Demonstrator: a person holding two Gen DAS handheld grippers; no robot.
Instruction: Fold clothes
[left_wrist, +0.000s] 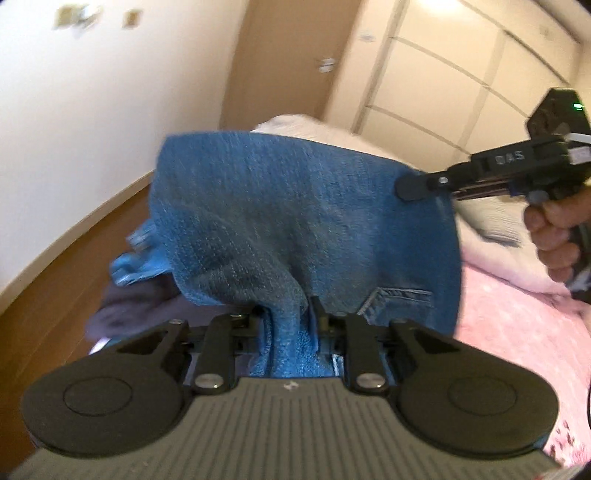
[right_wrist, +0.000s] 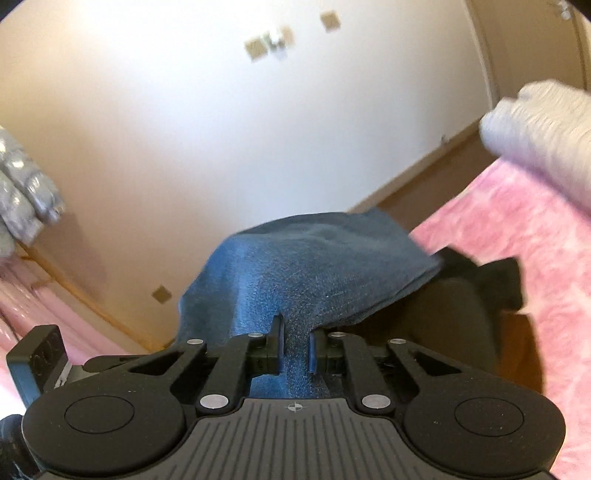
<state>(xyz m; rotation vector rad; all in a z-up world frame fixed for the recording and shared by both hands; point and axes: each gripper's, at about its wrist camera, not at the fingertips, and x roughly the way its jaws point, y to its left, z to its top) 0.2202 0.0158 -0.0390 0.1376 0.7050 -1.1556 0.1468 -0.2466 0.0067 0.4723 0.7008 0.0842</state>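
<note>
A pair of blue jeans (left_wrist: 280, 221) hangs lifted above the bed, stretched between both grippers. My left gripper (left_wrist: 286, 317) is shut on a bunched fold of the denim at its lower edge. My right gripper (left_wrist: 413, 188) comes in from the right, held by a hand (left_wrist: 554, 236), and is shut on the jeans' upper right edge. A stitched pocket (left_wrist: 399, 299) shows near the lower right. In the right wrist view the blue jeans (right_wrist: 314, 266) drape over my right gripper (right_wrist: 295, 343), whose fingers pinch the cloth.
A pink bedspread (left_wrist: 517, 332) covers the bed below, with a grey garment (left_wrist: 140, 306) at the left and a black garment (right_wrist: 472, 306) under the jeans. A pale folded blanket (right_wrist: 543, 125) lies further off. Wooden floor (left_wrist: 74, 251), white wall and wardrobe doors (left_wrist: 461, 74) surround the bed.
</note>
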